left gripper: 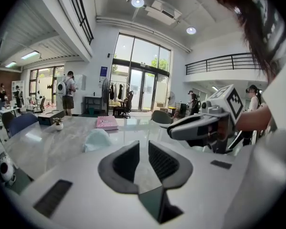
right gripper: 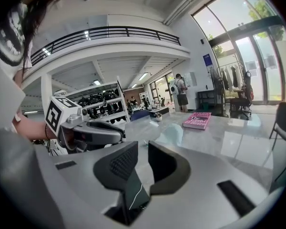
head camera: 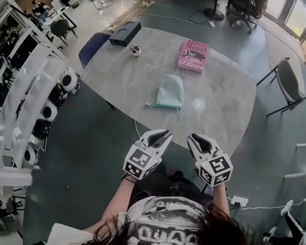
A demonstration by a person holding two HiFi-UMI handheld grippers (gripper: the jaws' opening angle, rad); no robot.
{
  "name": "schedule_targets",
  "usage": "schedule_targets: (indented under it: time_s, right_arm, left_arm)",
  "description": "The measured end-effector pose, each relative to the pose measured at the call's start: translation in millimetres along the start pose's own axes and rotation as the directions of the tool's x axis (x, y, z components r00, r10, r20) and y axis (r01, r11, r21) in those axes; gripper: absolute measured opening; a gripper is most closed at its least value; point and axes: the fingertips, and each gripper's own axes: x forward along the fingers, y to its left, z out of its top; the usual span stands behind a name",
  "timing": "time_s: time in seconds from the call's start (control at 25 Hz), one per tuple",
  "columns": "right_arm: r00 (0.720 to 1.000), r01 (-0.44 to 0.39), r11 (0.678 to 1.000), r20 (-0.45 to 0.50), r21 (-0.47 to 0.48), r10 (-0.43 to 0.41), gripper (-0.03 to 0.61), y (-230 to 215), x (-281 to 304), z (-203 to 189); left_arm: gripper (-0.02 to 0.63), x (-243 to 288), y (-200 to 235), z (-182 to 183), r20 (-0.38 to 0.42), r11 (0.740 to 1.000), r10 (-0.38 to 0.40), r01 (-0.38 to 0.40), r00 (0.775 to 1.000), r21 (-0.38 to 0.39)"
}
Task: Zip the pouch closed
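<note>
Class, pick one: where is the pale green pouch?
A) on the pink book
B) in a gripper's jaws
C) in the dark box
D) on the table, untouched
D: the pouch lies alone on the table, left gripper and right gripper short of it.

A grey table [head camera: 229,96] stands on a dark floor [head camera: 92,152], white shelving [head camera: 25,86] at its left, tall windows [left gripper: 138,75] beyond.

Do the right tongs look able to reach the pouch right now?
Probably yes. The right tongs hang open off the near edge of the table, and the pouch lies ahead with only bare tabletop between; the pink book sits beyond it.
</note>
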Motion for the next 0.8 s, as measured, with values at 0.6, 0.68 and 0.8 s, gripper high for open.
schedule_targets:
  time_s: [0.6,0.68,0.8]
  right_arm:
    - [0.996,-0.061,0.998,0.063,0.003,0.061,0.040,32,-40,-10]
    - [0.995,-0.063,0.998,0.078,0.007,0.062,0.029,36,-39,-6]
    - [0.994,-0.055,0.998,0.096,0.006,0.054,-0.002,44,-36,-1]
  left_arm:
    - [0.021,-39,-58,-16,-0.020,0.998,0.059,-0.060,0.998,-0.027]
    - [0.021,-41,-61,-14,-0.019,0.999,0.051,-0.052,0.999,-0.017]
    - [0.018,-48,-64,-8,-0.009,0.999,0.037,-0.037,0.999,0.000]
